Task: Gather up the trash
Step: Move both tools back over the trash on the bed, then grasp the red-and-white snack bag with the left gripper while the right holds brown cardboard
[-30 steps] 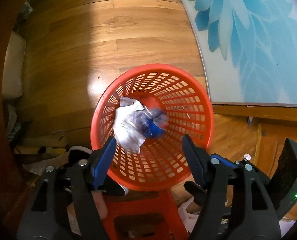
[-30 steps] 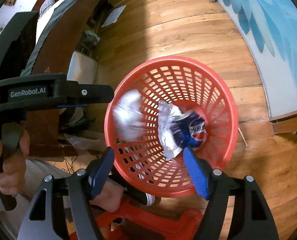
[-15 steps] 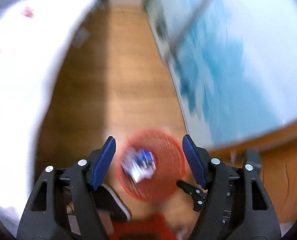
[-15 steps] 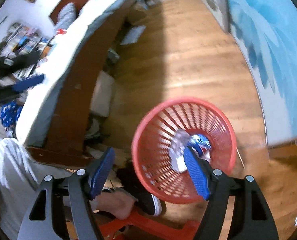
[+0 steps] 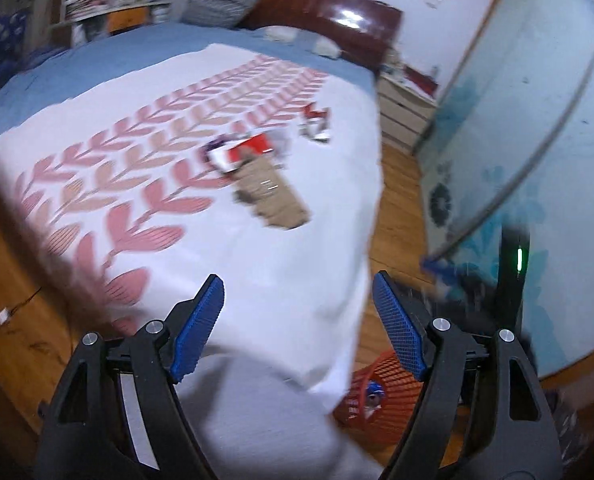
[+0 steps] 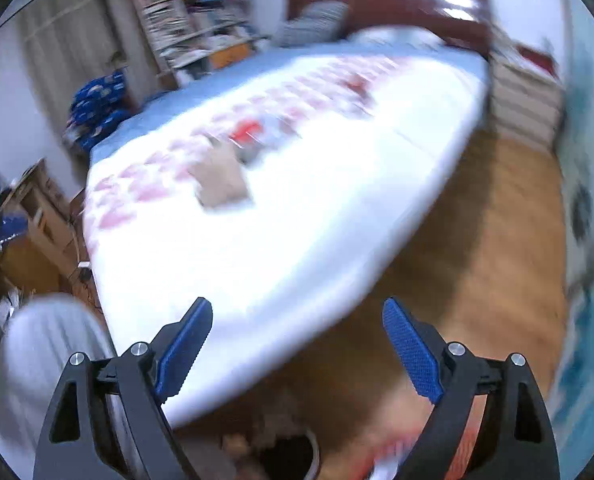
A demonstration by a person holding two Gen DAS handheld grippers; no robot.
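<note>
Both cameras have swung up from the red basket (image 5: 381,392) to the bed (image 5: 257,260). The left hand-held gripper (image 5: 297,324) and right hand-held gripper (image 6: 297,344) gape empty. Brown paper bag (image 5: 273,192) and wrappers (image 5: 241,152) lie near the bed's right edge; probably light, crushable, pinched at an edge.

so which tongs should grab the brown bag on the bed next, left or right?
Left, probably. The left tongs are open and the brown bag sits almost straight ahead. The right tongs are open too, but there the bag is off to the left and blurred.
</note>
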